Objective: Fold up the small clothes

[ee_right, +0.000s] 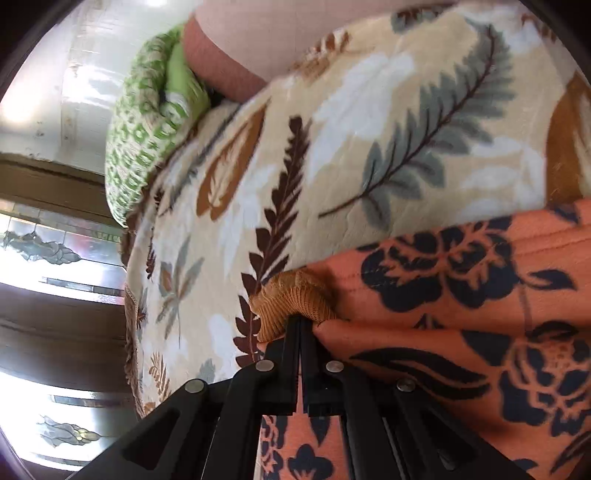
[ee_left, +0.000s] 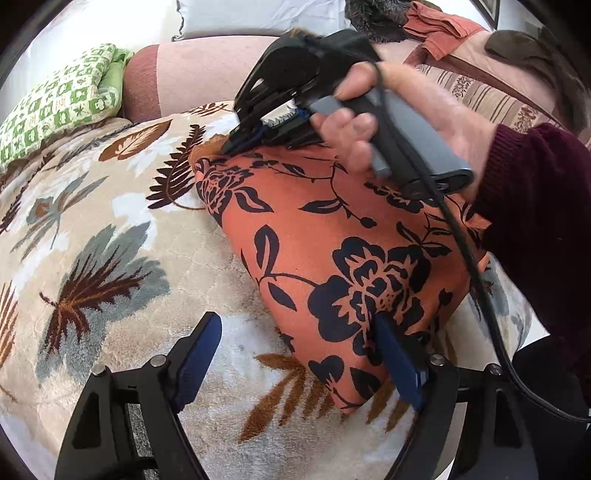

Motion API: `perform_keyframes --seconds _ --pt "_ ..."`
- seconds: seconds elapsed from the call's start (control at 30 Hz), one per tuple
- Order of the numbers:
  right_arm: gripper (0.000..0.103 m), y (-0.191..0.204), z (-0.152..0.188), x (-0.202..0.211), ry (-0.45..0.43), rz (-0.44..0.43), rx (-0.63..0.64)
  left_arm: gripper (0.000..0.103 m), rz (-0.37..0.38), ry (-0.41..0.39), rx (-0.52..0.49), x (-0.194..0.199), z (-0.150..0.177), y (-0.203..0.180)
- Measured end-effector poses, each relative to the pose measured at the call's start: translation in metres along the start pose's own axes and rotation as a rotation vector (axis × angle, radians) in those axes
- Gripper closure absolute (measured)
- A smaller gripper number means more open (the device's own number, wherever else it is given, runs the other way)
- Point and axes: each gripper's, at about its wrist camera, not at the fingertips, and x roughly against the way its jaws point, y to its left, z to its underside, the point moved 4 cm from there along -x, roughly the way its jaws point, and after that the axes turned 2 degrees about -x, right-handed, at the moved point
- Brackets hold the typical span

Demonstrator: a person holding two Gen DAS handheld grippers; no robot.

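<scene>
An orange garment with a dark floral print (ee_left: 332, 236) lies folded on a leaf-patterned blanket (ee_left: 110, 229). My left gripper (ee_left: 295, 321) is open wide at the garment's near corner; its right finger (ee_left: 397, 358) rests against the cloth and its left finger (ee_left: 201, 350) is over the blanket. At the garment's far corner, a person's hand (ee_left: 391, 118) holds my right gripper (ee_left: 236, 142). In the right wrist view, that right gripper (ee_right: 300, 321) is shut on the garment's ribbed orange edge (ee_right: 291, 299), with the printed garment (ee_right: 461, 302) spreading to the right.
A green patterned pillow (ee_left: 62, 99) and a pink cushion (ee_left: 195, 74) lie at the back left. A reddish cloth (ee_left: 439, 29) and striped bedding (ee_left: 480, 96) sit at the back right. A dark maroon sleeve (ee_left: 535, 214) and a black cable (ee_left: 476, 273) cross the right side.
</scene>
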Motion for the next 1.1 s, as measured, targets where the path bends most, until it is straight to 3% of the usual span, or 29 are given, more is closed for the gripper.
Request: perform_keyframes --seconds 0.13,0.33,0.6,0.73,0.83,0.93,1.1 --pt "0.096 0.007 0.011 0.032 -0.065 0.014 0.053 0.018 -0.020 -0.004 -0.012 0.000 -0.001 -0.003" --pt "0.096 0.007 0.051 0.089 -0.144 0.081 0.155 0.018 -0.038 -0.007 -0.010 0.002 -0.001 -0.008" --pt "0.096 -0.030 0.104 0.143 -0.240 0.131 0.085 0.017 -0.063 -0.008 -0.019 0.004 0.001 -0.016" --pt "0.096 -0.049 0.125 0.148 -0.266 0.177 0.038 0.014 -0.068 -0.005 -0.011 0.002 0.001 -0.016" --pt "0.098 -0.074 0.130 0.129 -0.223 0.223 -0.014 0.013 -0.072 -0.001 -0.010 -0.001 0.001 -0.017" --pt "0.098 -0.081 0.129 0.125 -0.242 0.172 -0.028 0.009 -0.086 -0.001 -0.013 -0.004 0.000 -0.017" --pt "0.098 -0.080 0.128 0.126 -0.256 0.161 -0.014 0.003 -0.095 0.012 0.012 -0.008 -0.002 -0.013"
